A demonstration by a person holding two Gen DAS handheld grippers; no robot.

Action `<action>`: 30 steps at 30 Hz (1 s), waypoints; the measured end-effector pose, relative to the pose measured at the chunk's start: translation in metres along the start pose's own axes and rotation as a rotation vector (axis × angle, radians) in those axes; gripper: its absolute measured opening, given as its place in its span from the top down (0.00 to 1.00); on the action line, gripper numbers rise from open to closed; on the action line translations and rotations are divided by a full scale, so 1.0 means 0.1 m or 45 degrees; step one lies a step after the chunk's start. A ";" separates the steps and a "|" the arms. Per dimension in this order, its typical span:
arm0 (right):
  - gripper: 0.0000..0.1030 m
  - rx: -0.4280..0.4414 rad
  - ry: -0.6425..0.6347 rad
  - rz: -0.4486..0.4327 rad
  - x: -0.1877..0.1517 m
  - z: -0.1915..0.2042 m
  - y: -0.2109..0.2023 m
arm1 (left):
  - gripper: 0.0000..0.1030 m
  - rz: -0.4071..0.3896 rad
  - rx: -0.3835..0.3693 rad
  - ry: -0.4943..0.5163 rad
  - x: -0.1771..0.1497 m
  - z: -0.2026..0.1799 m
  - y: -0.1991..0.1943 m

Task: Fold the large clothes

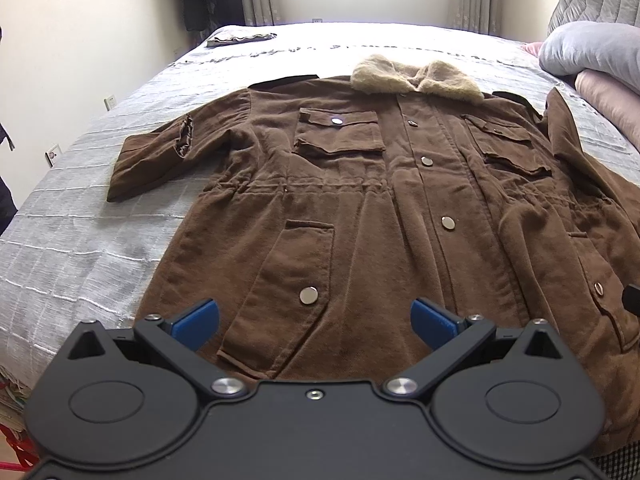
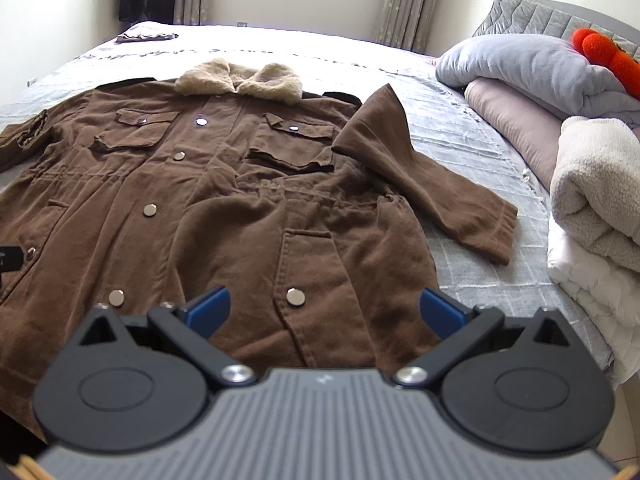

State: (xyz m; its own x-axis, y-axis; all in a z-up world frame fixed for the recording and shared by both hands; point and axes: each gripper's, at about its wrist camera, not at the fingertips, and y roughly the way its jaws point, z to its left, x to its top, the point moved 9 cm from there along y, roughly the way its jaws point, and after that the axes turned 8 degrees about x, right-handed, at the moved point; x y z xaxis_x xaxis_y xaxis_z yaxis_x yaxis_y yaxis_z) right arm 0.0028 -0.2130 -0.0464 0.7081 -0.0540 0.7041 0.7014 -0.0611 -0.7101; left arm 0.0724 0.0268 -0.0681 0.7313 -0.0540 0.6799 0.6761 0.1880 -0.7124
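While the brown coat (image 1: 360, 208) lies spread face-up on the bed (image 1: 80, 216), unfolded, I hold left gripper (image 1: 315, 322) and right gripper (image 2: 325, 310) wide apart, empty, above its hem; next I should grasp a sleeve (image 2: 452, 196) and fold it inward.

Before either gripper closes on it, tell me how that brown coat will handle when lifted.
The brown coat will probably drape and sag rather than hold shape: it lies creased and flat on the bed. It likely feels heavy, given its thick cloth and fleecy collar. The sleeve will probably dangle free.
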 end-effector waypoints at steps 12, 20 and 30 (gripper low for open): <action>0.00 -0.009 -0.008 -0.026 0.04 -0.02 0.04 | 0.00 -0.005 0.025 -0.030 -0.01 0.10 0.11; 0.00 0.115 0.179 0.007 0.10 -0.59 0.20 | 0.00 -0.136 -0.090 0.075 0.12 0.32 0.37; 0.38 0.343 0.506 0.066 0.35 -1.38 1.07 | 0.02 0.031 -0.110 -0.210 0.45 1.23 1.46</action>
State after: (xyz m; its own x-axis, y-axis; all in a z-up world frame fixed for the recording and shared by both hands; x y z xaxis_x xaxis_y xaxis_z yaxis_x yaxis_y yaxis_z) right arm 0.0914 -0.3590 -0.0968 0.6935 -0.4303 0.5779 0.6993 0.2091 -0.6835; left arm 0.1928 0.1729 -0.1199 0.7280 0.1122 0.6763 0.6686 0.1020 -0.7366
